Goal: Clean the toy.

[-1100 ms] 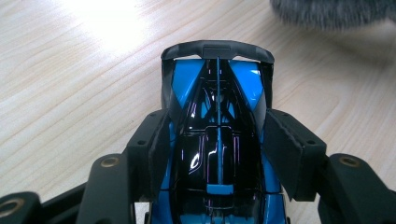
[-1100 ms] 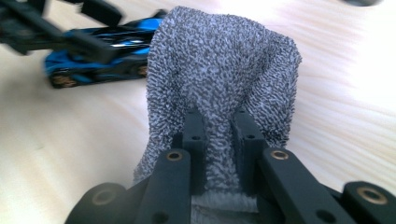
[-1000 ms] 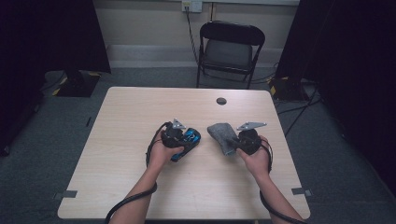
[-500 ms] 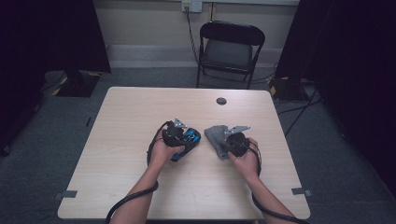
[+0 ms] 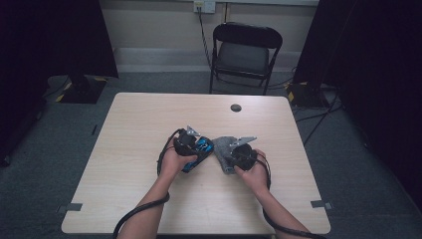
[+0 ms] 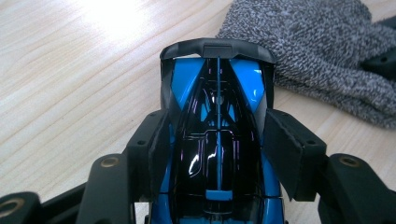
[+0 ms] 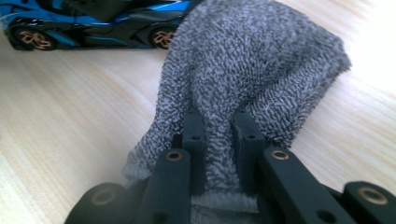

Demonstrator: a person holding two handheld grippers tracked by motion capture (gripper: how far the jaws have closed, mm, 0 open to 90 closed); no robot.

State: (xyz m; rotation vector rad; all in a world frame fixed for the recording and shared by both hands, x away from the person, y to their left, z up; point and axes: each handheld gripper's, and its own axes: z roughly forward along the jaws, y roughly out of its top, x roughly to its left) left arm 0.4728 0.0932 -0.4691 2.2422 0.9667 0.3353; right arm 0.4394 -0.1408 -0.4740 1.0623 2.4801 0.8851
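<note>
The left claw (image 5: 199, 148) pinches a blue and black toy car (image 6: 218, 140) across its body, one pad against each flank, the car's tail end pointing away from the hand. In the high view the car (image 5: 200, 152) sits near the middle of the tabletop (image 5: 134, 129), low over the wood, though I cannot tell whether its wheels touch.

The right claw (image 5: 230, 152) is pressed together on a grey knitted cloth (image 7: 252, 70), a fold of it caught between the two pads while the rest spreads forward onto the tabletop. In the high view the cloth (image 5: 224, 149) lies just right of the car, between the two hands, very near it, though I cannot tell whether they touch. From the right claw's own view the car (image 7: 93, 21) shows side on, beyond the cloth's far left edge, gold wheels down on the wood.

Both hands sit close together at the tabletop's centre, cables trailing back toward the person
</note>
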